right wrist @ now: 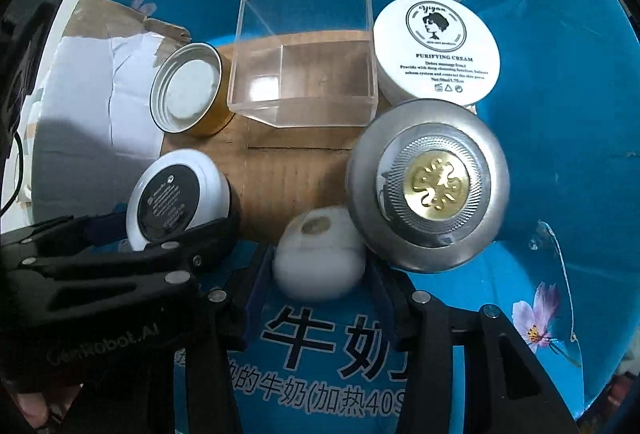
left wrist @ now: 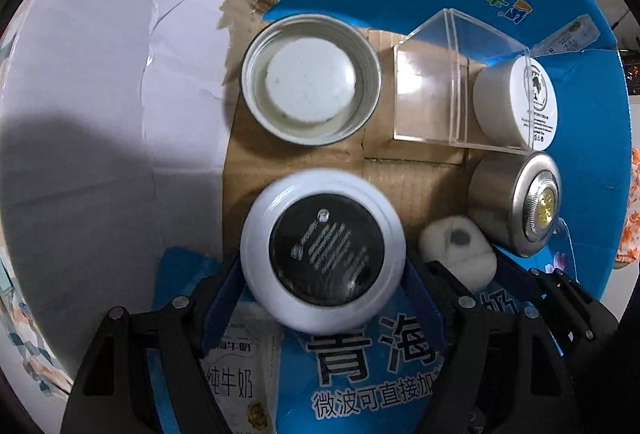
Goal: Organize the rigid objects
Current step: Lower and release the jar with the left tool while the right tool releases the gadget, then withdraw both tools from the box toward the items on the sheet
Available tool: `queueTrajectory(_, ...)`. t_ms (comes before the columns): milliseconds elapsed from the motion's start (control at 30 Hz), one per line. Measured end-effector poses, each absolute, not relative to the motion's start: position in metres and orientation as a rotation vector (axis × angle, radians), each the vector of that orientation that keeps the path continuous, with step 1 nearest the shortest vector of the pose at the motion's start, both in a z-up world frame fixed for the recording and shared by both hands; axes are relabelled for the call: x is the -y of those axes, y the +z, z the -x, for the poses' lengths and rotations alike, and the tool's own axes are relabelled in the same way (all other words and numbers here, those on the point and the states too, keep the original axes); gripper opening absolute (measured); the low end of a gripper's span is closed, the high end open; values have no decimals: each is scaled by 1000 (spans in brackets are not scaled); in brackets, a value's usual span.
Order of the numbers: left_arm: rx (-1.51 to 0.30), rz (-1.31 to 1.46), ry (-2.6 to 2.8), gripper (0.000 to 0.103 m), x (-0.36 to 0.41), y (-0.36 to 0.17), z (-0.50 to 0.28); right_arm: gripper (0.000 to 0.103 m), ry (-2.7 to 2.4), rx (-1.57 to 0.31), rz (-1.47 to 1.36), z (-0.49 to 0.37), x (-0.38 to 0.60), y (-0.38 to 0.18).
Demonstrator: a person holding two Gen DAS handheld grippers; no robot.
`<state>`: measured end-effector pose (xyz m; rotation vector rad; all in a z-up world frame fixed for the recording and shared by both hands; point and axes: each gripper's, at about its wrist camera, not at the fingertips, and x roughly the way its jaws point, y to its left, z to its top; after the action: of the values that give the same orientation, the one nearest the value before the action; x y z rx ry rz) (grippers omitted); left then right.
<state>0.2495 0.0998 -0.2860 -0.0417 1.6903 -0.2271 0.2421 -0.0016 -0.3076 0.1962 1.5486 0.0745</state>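
Observation:
A white jar [left wrist: 324, 250] with a black round label sits low over the box floor, tilted, and my left gripper [left wrist: 322, 270] is shut on it, blue pads [left wrist: 222, 298] against both sides. The right wrist view shows that jar [right wrist: 176, 194] at the left, held by the left gripper [right wrist: 160, 230]. My right gripper [right wrist: 320, 270] is shut on a small white rounded case [right wrist: 320, 258] at the near wall. The left wrist view shows this case [left wrist: 456, 250] beside the right gripper [left wrist: 470, 272].
All lies inside a blue printed cardboard box [right wrist: 560, 114] with a brown floor. Inside stand an upturned metal lid [left wrist: 310, 82], a clear plastic box [right wrist: 304, 74], a white cream jar [right wrist: 436, 54] and a silver tin [right wrist: 428, 186] with a gold emblem.

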Motion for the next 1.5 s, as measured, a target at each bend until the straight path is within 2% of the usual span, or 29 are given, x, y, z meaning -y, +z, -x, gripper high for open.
queueTrajectory(100, -1678, 79, -228, 87, -108, -284, -247, 55, 74, -1552, -192, -241, 2, -306)
queueTrajectory(167, -1664, 82, -216, 89, -112, -282, -245, 66, 76, -1552, -191, -239, 3, -304)
queueTrajectory(233, -1617, 55, -184, 91, -113, -271, -238, 72, 69, -1542, -182, -237, 3, -299)
queueTrajectory(267, -1594, 56, -178, 100, -114, -266, -235, 77, 62, -1534, -167, -235, 3, -295)
queueTrajectory(300, -1565, 64, -171, 103, -115, -259, -231, 80, 57, -1527, -154, -234, 6, -290)
queueTrajectory(333, -1544, 67, -164, 103, -116, -254, -227, 85, 54, -1517, -141, -232, 6, -286)
queueTrajectory(433, -1503, 70, -150, 103, -121, -241, -217, 87, 41, -1490, -102, -225, 11, -274)
queueTrajectory(533, -1452, 40, -139, 103, -123, -225, -203, 96, 33, -1456, -92, -216, 18, -260)
queueTrajectory(733, -1350, -4, -129, 103, -119, -185, -185, 96, 15, -1381, -96, -194, 29, -226)
queueTrajectory(1000, -1204, -46, -91, 103, -104, -118, -167, 96, 30, -1277, -96, -151, 51, -150)
queueTrajectory(1167, -1153, -22, -92, 103, -99, -94, -152, 96, 46, -1212, -88, -122, 63, -101)
queueTrajectory(1500, -1078, -24, -66, 103, -84, -58, -121, 96, 97, -1137, -118, -94, 89, -55)
